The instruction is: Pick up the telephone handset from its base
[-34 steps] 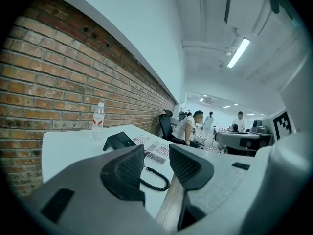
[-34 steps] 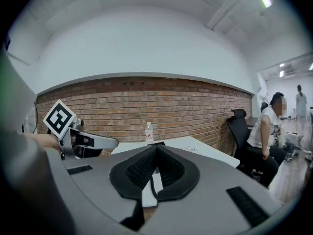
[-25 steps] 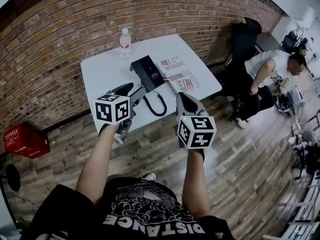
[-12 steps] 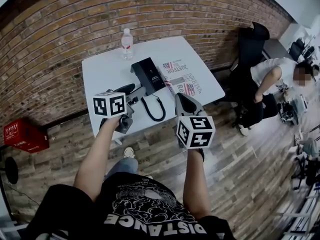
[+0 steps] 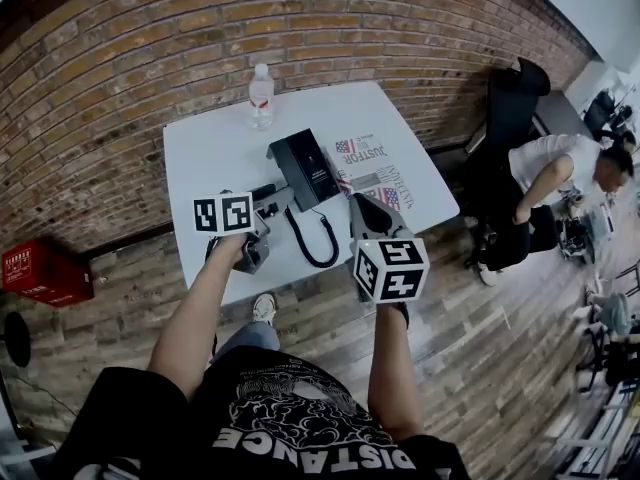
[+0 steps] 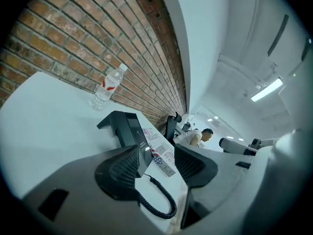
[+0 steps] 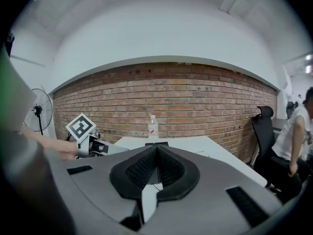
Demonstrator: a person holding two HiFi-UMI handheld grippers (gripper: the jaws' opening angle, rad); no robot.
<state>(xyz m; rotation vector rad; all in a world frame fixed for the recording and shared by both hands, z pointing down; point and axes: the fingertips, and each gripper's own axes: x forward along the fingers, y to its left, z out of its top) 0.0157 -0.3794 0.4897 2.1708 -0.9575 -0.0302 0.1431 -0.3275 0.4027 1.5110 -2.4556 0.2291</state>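
A black telephone point(image 5: 305, 168) with its handset on the base stands on the white table point(image 5: 205, 143), and its coiled cord point(image 5: 316, 240) loops toward the near edge. My left gripper point(image 5: 268, 200) hovers over the table's near edge, just left of the phone's near end. In the left gripper view the telephone point(image 6: 128, 129) and cord point(image 6: 159, 202) lie straight ahead. The left gripper point(image 6: 159, 168) is open; its jaws have just been opening and nothing is between them. My right gripper point(image 5: 366, 210) hangs at the near edge right of the cord. The right gripper point(image 7: 156, 151) is shut and empty.
A clear water bottle point(image 5: 261, 95) stands at the table's far edge by the brick wall. Printed papers point(image 5: 372, 166) lie right of the phone. A person point(image 5: 545, 173) sits by a black chair point(image 5: 512, 98) at the right. A red crate point(image 5: 42, 271) is on the floor, left.
Both grippers have moved forward toward the table and a little down. The left gripper has rolled, so its marker cube faces up more squarely.
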